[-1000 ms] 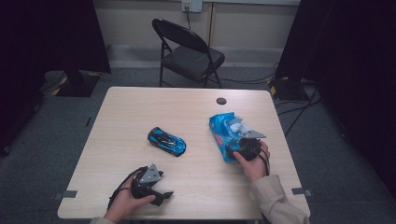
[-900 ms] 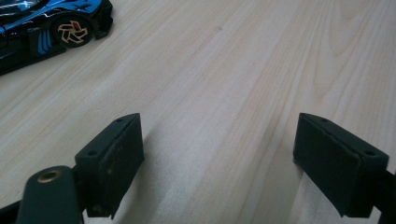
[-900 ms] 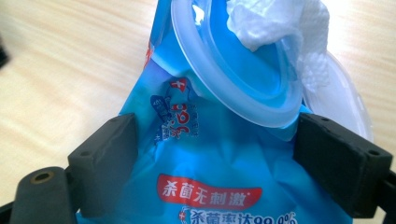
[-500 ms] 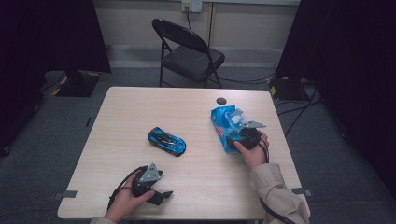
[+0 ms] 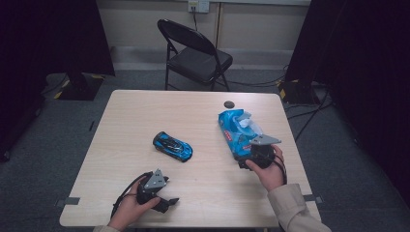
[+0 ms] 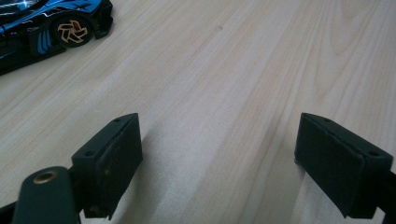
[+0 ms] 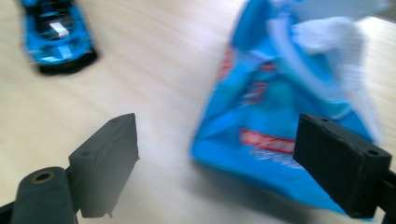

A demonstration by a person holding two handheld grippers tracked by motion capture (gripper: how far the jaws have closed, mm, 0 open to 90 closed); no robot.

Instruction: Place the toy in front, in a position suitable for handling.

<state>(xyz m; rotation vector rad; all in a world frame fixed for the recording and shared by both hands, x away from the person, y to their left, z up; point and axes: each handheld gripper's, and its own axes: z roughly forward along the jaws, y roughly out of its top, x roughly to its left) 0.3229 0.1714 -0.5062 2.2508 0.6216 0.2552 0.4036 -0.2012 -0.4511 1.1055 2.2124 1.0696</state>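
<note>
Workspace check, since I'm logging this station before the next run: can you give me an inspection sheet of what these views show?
Surface: light wood table, flat, no spills seen.
Job's things: blue bag lying at the right side, white contents showing at its far end; blue toy car near the middle.
Clutter: small dark round object near the far edge.
Grippers: left gripper open over bare wood at the near left; right gripper open, at the bag's near end, not gripping it.
Cables: one black cable trails from the left gripper; more on the floor at right.
Surroundings: black folding chair beyond the table, dark curtains at both sides.
</note>
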